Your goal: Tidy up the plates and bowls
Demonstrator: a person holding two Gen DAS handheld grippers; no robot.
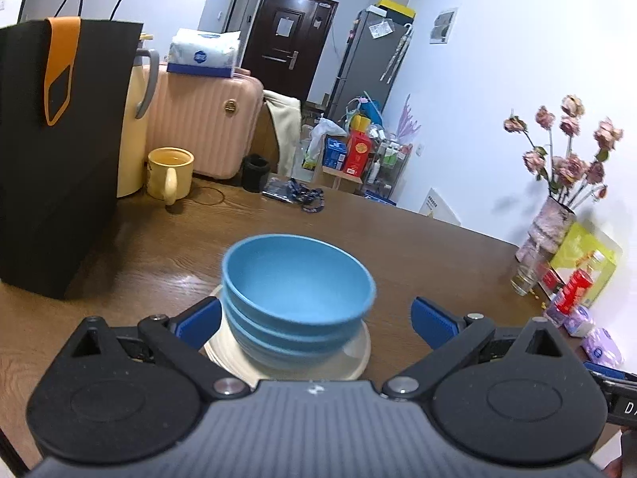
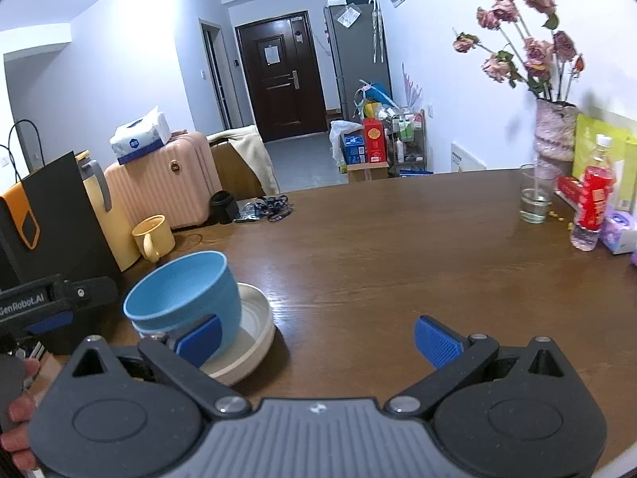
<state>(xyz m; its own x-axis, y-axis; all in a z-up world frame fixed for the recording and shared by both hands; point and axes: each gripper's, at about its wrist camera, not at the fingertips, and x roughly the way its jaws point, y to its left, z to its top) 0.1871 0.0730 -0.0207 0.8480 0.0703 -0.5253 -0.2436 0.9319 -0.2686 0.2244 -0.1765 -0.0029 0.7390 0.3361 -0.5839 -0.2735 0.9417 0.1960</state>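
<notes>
Two grippers hang over the wooden table (image 2: 378, 247), both with their blue-padded fingers spread wide and nothing between the pads. The left gripper (image 1: 316, 320) sits directly behind the stack of blue bowls (image 1: 296, 298); the stack stands in the gap between its fingers, just ahead of the pads, and whether the left pad brushes the bowl wall I cannot tell. Three bowl rims show, nested one inside another, mouths up — the top bowl leans a little toward the right, so the stack's axis is not quite upright. From the right wrist view the lean is plainer, the top bowl's mouth tipping away from the left gripper's body. The bowls rest on the cream plates (image 1: 360, 352), which lie flat on the table under them.

The right gripper (image 2: 318, 340) is off to the side, its fingers open over bare wood; the bowls and plates lie ahead and to its left, partly behind its left finger (image 2: 199, 338).

Farther out beyond the left gripper stand a yellow mug (image 1: 169, 173) and a black paper bag (image 1: 55, 151); past the right gripper, a vase of dried roses (image 2: 551, 135).
</notes>
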